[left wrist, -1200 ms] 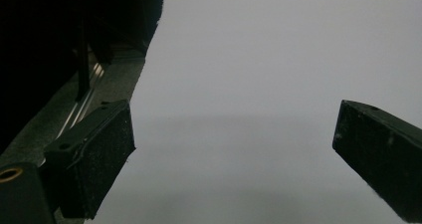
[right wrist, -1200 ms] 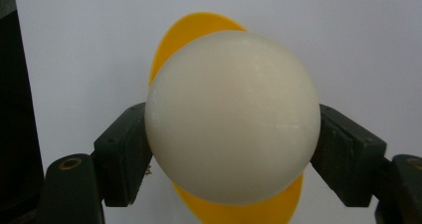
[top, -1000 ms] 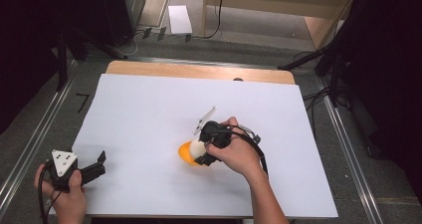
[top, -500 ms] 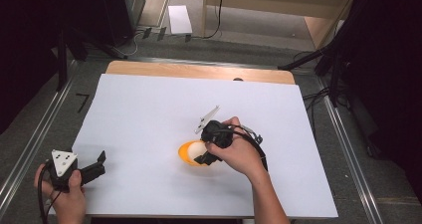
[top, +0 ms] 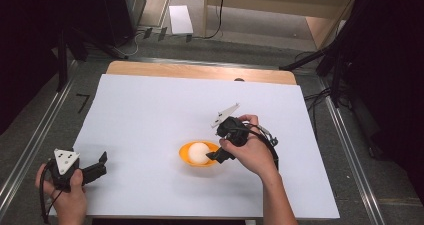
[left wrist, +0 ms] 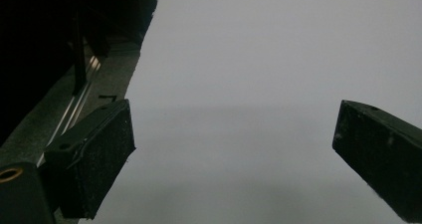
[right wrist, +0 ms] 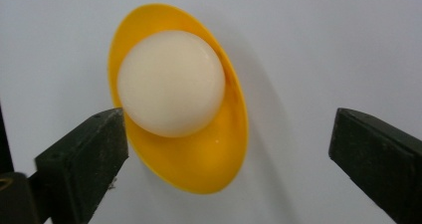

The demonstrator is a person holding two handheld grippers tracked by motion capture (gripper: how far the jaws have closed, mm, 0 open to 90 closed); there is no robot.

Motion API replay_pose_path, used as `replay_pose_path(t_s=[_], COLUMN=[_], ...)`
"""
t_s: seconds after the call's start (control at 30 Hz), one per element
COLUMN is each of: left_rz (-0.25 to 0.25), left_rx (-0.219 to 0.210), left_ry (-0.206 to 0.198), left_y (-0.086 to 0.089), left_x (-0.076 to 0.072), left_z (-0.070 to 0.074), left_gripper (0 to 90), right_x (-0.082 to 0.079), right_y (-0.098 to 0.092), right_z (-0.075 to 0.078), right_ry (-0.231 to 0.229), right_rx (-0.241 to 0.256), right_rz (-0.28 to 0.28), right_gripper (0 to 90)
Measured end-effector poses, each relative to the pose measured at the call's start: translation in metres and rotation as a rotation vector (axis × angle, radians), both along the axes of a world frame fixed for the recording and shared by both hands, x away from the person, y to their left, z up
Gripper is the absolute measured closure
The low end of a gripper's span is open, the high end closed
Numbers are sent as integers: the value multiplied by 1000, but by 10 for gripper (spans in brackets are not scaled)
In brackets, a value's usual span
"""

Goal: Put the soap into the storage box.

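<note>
**White ball sits in the yellow bowl, right jaws wide beside it**

I have the right gripper (top: 216,156) at the near right rim of the small yellow bowl (top: 188,157), which rests a little right of centre on the white surface (top: 150,105). Its jaws stand wide apart, with nothing between them. In the right gripper view the white ball (right wrist: 170,83) lies inside the bowl, close above my left jaw. I judge the ball light, smooth and hard, likely to roll or squirt out if pinched off-centre, so I would close across its widest part. The bowl looks like thin plastic and may slide or tip under a nudge. My left gripper (top: 92,169) waits at the near left corner, jaws apart over bare surface.
</note>
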State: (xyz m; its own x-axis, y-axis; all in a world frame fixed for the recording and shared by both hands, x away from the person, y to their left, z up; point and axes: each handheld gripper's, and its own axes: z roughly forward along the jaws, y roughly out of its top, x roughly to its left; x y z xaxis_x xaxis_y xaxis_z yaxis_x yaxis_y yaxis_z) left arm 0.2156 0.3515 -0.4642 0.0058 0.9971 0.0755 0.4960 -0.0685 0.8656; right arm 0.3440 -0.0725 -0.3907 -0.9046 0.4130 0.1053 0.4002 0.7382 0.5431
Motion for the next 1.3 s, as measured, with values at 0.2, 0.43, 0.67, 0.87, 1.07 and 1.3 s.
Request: replay_pose_path(t_s=[0.2, 0.43, 0.67, 0.87, 1.07, 1.3], left_rz=[-3, -7, 3, -1, -6, -12], left_rx=[-2, -9, 21, 17, 16, -19], left_ry=[17, 19, 37, 49, 63, 49], left_y=[0, 1, -2, -2, -1, 2], left_x=[2, 2, 4, 5, 6, 5], left_z=[0, 0, 0, 0, 0, 0], left_gripper=[35, 35, 34, 35, 35, 35], right_x=[1, 0, -1, -3, -6, -14], right_y=[-18, -44, -68, -85, -104, -126], right_z=[-3, -6, -10, -13, -18, -26], right_ry=[-2, -2, -6, -6, -4, -3], right_rx=[15, 30, 36, 44, 61, 57], right_rz=[-52, -121, -177, -225, -266, -322], right_gripper=[0, 0, 0, 0, 0, 0])
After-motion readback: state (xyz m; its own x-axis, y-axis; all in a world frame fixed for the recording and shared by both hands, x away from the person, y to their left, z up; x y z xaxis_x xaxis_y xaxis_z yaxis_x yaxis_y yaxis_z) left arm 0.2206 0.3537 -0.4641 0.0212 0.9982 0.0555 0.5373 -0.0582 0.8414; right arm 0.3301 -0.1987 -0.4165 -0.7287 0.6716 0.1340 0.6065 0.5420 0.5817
